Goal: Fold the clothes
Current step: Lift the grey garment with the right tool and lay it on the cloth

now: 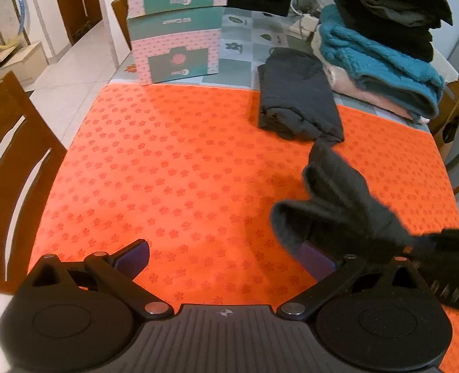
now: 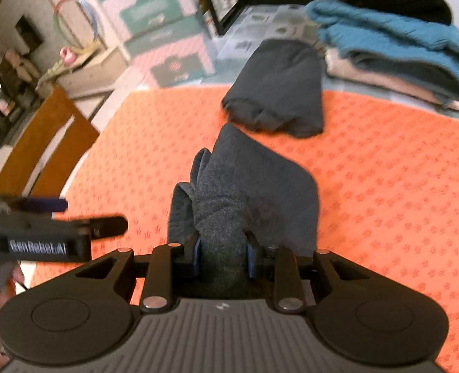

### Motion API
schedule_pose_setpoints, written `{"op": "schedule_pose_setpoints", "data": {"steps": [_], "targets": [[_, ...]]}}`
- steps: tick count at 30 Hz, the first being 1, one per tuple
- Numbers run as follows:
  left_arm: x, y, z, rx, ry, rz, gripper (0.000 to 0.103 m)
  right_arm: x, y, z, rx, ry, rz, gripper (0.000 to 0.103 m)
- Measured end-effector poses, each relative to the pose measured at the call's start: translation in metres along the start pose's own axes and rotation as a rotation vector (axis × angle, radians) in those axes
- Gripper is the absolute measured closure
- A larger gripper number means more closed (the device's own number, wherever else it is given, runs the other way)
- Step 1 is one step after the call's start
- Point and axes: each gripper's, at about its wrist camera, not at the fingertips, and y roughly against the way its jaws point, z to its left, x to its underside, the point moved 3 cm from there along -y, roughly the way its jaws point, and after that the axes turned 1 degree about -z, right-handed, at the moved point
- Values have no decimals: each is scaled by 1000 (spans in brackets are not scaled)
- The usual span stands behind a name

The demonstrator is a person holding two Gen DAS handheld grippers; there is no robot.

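Two grippers in play, and two loose dark grey garments. The right gripper (image 2: pixel 221 259) has its blue-padded jaws clamped on a bunched dark grey knitted garment (image 2: pixel 242 195), soft and felty, held up above the orange cloth. The left gripper (image 1: pixel 226 256) has its jaws spread wide apart, nothing between them, hovering low over the table, with the held garment's folds just beside its right finger.

Further back lies one folded dark grey cotton garment (image 1: pixel 297 96), smooth, a neat rectangle straddling the far edge of the orange flower-printed tablecloth (image 1: pixel 167 171). To its right sits one stack of folded clothes: a fluffy teal knitted sweater (image 1: pixel 381 62) over a pale pink piece, with black items piled on top.

Behind the cloth, two pink-and-teal cardboard boxes (image 1: pixel 176 31) stand one on the other on a grey checked table cover. At the left, one slatted brown wooden chair (image 1: pixel 9 143), pale floor tiles beyond it, and a multicoloured hoop (image 1: pixel 15 6) leaning on the wall.
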Motion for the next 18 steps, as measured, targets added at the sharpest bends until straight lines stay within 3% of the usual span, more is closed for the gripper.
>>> {"op": "schedule_pose_setpoints", "data": {"steps": [8, 15, 16, 17, 18], "targets": [[2, -3, 1, -8, 13, 10, 0, 10, -9, 13, -21, 94, 40, 66], [2, 0, -4, -16, -4, 4, 0, 9, 5, 10, -43, 121, -4, 68], [3, 1, -5, -17, -5, 2, 0, 9, 9, 8, -35, 125, -22, 81], [3, 1, -6, -17, -5, 1, 0, 10, 13, 6, -24, 130, -34, 103], [3, 1, -7, -17, -6, 1, 0, 10, 16, 3, -13, 133, -46, 102]]}}
